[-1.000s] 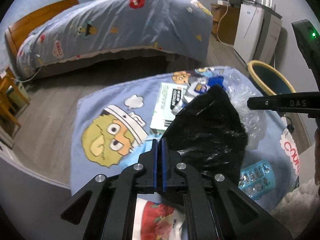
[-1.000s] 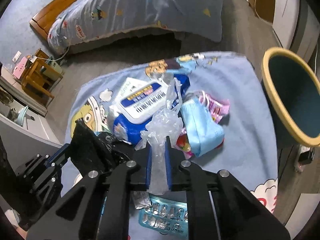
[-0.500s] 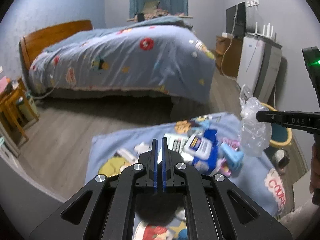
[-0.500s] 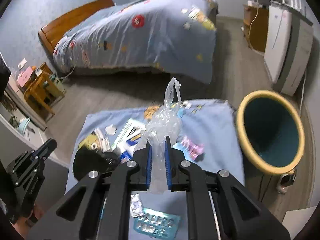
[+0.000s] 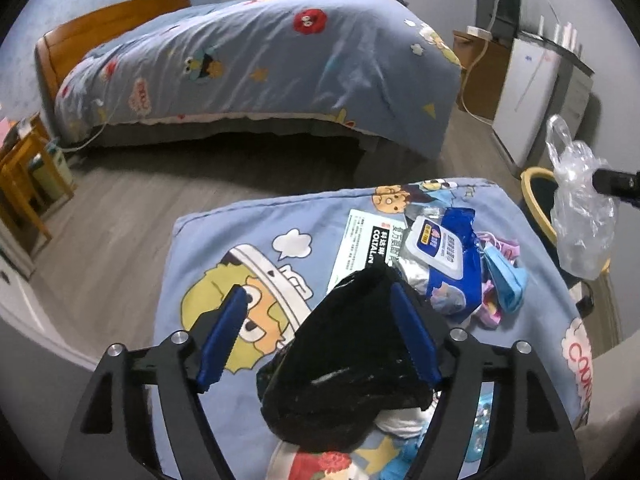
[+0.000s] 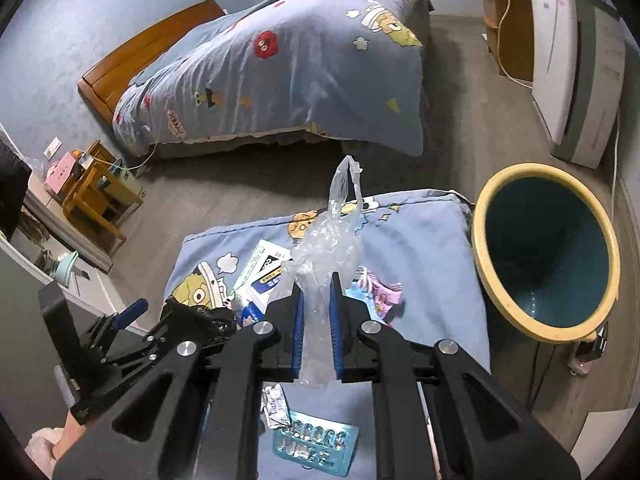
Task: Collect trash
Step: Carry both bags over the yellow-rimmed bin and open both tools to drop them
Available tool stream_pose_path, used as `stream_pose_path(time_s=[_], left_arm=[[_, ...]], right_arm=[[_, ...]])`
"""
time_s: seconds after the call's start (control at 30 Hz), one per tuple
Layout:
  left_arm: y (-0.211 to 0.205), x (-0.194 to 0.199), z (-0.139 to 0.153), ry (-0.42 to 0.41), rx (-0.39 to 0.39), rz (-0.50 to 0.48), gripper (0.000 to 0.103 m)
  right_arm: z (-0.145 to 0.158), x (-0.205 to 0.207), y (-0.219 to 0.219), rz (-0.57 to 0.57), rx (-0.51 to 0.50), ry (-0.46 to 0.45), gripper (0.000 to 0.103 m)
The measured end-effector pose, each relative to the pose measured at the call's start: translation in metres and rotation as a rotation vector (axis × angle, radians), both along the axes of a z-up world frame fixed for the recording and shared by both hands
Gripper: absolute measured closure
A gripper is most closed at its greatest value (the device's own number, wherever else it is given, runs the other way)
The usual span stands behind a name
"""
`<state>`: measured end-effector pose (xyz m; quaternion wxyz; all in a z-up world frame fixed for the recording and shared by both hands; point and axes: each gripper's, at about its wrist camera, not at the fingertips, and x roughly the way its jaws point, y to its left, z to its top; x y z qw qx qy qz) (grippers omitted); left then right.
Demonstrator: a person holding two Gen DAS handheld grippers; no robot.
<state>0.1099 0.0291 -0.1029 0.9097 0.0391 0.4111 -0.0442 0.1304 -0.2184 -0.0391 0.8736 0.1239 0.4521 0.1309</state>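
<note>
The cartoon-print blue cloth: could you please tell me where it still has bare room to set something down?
Free: the right strip of the blue cartoon-print cloth, between the pink wrapper and the yellow-rimmed teal bin. Crowded: the middle, around the blue wipes pack.

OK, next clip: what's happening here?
A person is clearing trash off a blue cartoon cloth with two hand-held tools. The right tool is shut on a clear plastic bag, held up beside the bin. The left tool is opening, with a black bag between its fingers. A wipes pack, a leaflet, a mask and a blister pack remain on the cloth.
</note>
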Motion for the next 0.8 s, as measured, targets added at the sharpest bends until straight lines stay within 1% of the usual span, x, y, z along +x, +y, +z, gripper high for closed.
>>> stream_pose_path(time_s=[0.07, 0.13, 0.17, 0.2, 0.23, 0.27, 0.3, 0.37, 0.47, 0.67, 0.8], left_arm=[[-0.007, 0.005, -0.007, 0.018, 0.042, -0.039, 0.029], [-0.013, 0.007, -0.015, 0.046, 0.087, -0.083, 0.044], [-0.015, 0.006, -0.017, 0.052, 0.113, -0.087, 0.067], [-0.017, 0.006, -0.019, 0.058, 0.147, -0.09, 0.084], [-0.016, 0.005, -0.019, 0.062, 0.162, -0.093, 0.084], [-0.017, 0.004, -0.017, 0.058, 0.17, -0.098, 0.088], [-0.017, 0.002, -0.014, 0.049, 0.167, -0.103, 0.098], [-0.016, -0.002, -0.008, 0.031, 0.159, -0.101, 0.099], [-0.013, -0.006, 0.003, 0.015, 0.123, -0.094, 0.1], [-0.011, -0.014, 0.034, -0.041, 0.041, -0.068, 0.101], [-0.022, -0.015, 0.063, -0.101, 0.051, -0.083, 0.101]], right_arm=[[-0.002, 0.0, 0.003, 0.01, -0.003, 0.003, 0.092], [-0.004, 0.001, 0.008, 0.024, -0.012, 0.006, 0.092], [-0.004, 0.0, 0.008, 0.027, -0.015, 0.006, 0.092], [-0.005, 0.001, 0.009, 0.03, -0.019, 0.007, 0.092], [-0.004, 0.001, 0.009, 0.031, -0.021, 0.006, 0.092], [-0.004, 0.002, 0.009, 0.03, -0.021, 0.004, 0.092], [-0.003, 0.002, 0.009, 0.028, -0.019, 0.001, 0.092], [-0.001, 0.003, 0.009, 0.029, -0.015, -0.006, 0.092], [0.003, 0.002, 0.012, 0.039, -0.021, -0.016, 0.092], [0.013, 0.0, 0.006, 0.038, -0.022, -0.035, 0.092], [0.026, 0.002, -0.005, 0.029, -0.047, -0.054, 0.092]])
